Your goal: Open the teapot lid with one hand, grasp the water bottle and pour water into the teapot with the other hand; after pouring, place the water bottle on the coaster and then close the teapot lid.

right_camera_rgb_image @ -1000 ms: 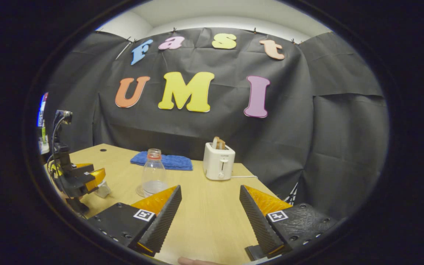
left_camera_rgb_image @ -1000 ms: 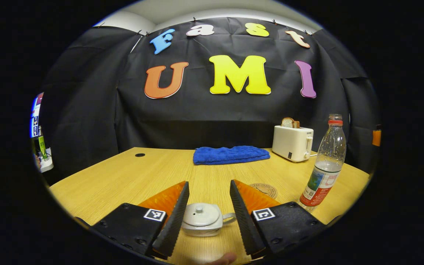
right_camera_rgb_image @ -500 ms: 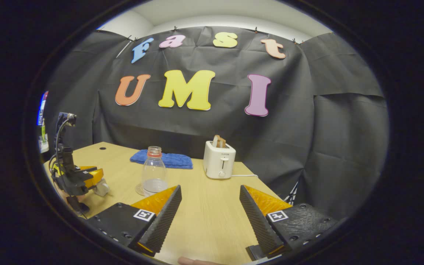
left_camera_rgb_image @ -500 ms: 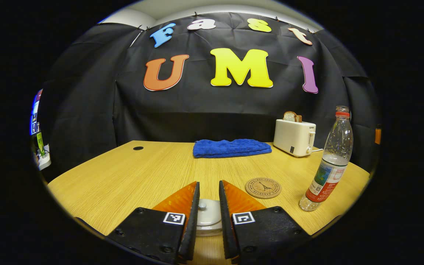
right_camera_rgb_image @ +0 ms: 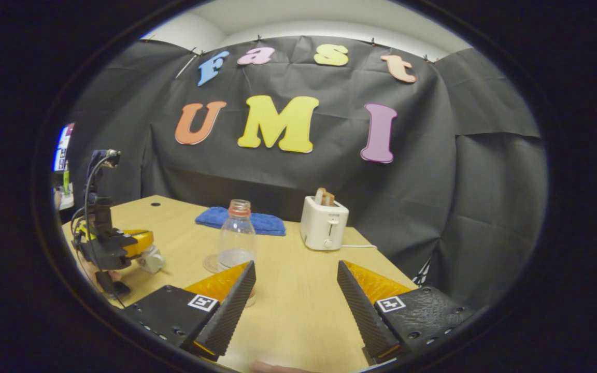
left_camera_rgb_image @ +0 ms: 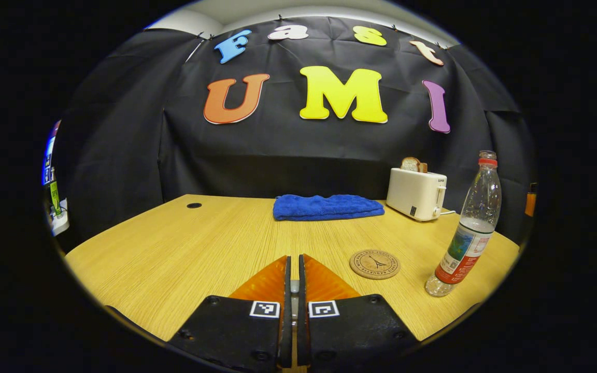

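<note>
Desk (left_camera_rgb_image: 184,254): wooden top, backed by black cloth wall on the far side.
Towel (left_camera_rgb_image: 328,206): blue, folded, lying at the desk's far edge, centre.
Toaster (left_camera_rgb_image: 416,194): white, near the far right corner, bread slice standing in its slot.
Water bottle (left_camera_rgb_image: 469,228): upright near the desk's right edge, uncapped, a little water in the bottom; it stands just beside the coaster, not on it.
My left claw (left_camera_rgb_image: 292,282): fingers pressed almost together on a small pale part, which I take for the lid knob; the pot itself is hidden beneath them.
My right claw (right_camera_rgb_image: 293,290): spread wide, pinching nothing, over the desk's near right area.
Teapot (right_camera_rgb_image: 151,259): white, near the desk's left edge, under my left claw.
Coaster (left_camera_rgb_image: 374,263): round cork, flat, bare, near the desk's centre right.
</note>
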{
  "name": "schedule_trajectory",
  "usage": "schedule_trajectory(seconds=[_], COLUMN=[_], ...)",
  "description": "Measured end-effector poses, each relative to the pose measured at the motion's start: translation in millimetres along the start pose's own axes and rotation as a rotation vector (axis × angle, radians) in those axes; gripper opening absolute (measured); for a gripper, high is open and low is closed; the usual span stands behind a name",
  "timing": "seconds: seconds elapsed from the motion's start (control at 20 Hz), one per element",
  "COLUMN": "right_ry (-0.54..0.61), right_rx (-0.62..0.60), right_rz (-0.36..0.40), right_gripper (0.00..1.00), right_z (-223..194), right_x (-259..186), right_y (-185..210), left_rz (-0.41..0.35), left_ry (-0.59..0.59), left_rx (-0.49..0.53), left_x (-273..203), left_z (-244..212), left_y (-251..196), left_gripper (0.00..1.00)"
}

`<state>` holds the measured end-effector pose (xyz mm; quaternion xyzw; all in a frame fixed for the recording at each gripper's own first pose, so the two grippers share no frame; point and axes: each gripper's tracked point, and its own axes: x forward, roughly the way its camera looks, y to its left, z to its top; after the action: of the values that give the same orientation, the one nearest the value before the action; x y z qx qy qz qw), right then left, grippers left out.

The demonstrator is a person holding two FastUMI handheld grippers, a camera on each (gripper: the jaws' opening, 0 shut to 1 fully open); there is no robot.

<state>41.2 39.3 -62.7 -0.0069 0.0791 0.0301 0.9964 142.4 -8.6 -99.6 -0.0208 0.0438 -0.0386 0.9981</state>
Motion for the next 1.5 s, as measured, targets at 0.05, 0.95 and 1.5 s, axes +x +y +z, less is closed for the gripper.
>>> schedule_trajectory(seconds=[0.05,0.95,1.5], right_ry=[0.008,-0.032,-0.038], right_rx=[-0.004,0.093,0.045], right_rz=[0.011,0.063,0.053], right_gripper=[0.98,0.95,0.86], right_z=[-3,-20,-16], right_x=[1,68,111], right_y=[6,77,94], left_rz=[-0.002,-0.031,-0.001], left_ry=[-0.003,-0.010,-0.039], left_rx=[-0.004,0.031,-0.001], left_x=[-1,-85,-110], left_z=[3,78,100], left_y=[0,33,63], left_gripper=[0.06,0.03,0.03])
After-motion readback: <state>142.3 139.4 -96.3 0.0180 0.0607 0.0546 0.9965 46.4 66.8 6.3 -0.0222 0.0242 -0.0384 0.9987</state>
